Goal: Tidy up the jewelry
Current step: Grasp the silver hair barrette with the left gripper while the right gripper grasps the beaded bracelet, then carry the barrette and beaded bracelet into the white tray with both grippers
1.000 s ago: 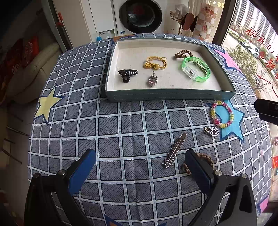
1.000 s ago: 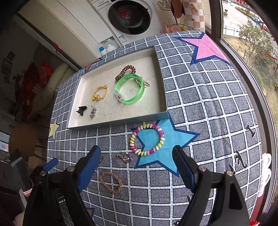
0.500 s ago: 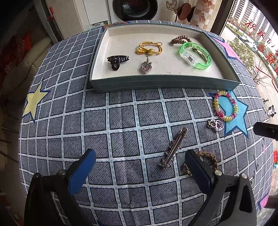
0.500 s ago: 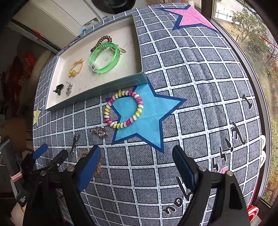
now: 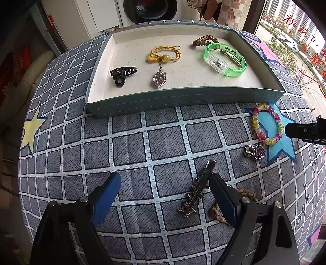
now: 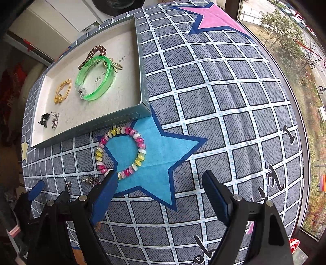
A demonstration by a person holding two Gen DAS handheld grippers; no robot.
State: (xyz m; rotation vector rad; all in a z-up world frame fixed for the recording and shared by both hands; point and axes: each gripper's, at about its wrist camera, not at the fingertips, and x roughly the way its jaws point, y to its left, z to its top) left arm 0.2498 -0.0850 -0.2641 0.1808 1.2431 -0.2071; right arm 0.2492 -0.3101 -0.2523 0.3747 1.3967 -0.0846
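A teal tray point(image 5: 183, 101) with a white floor holds a green bangle point(image 5: 225, 59), a yellow hair tie point(image 5: 165, 54), a brown coil tie point(image 5: 203, 39), a black claw clip point(image 5: 122, 74) and a heart pendant point(image 5: 160, 79). On the cloth in front lie a metal hair clip point(image 5: 198, 189), a braided brown band point(image 5: 246, 192), a silver heart charm point(image 5: 254, 151) and a beaded bracelet point(image 6: 121, 151). My left gripper point(image 5: 164, 179) is open, its right finger beside the hair clip. My right gripper point(image 6: 159, 175) is open over the blue star, its left fingertip at the bracelet's near edge.
A checked grey cloth with coloured stars point(image 6: 203, 91) covers the round table. The tray point(image 6: 89, 122) sits at the back left in the right wrist view. A washing machine point(image 5: 150, 10) stands behind the table and a window point(image 6: 301, 61) runs along its right side.
Both grippers have come down closer to the cloth. The left one now has the hair clip by its right finger. The right one has closed in on the beaded bracelet.
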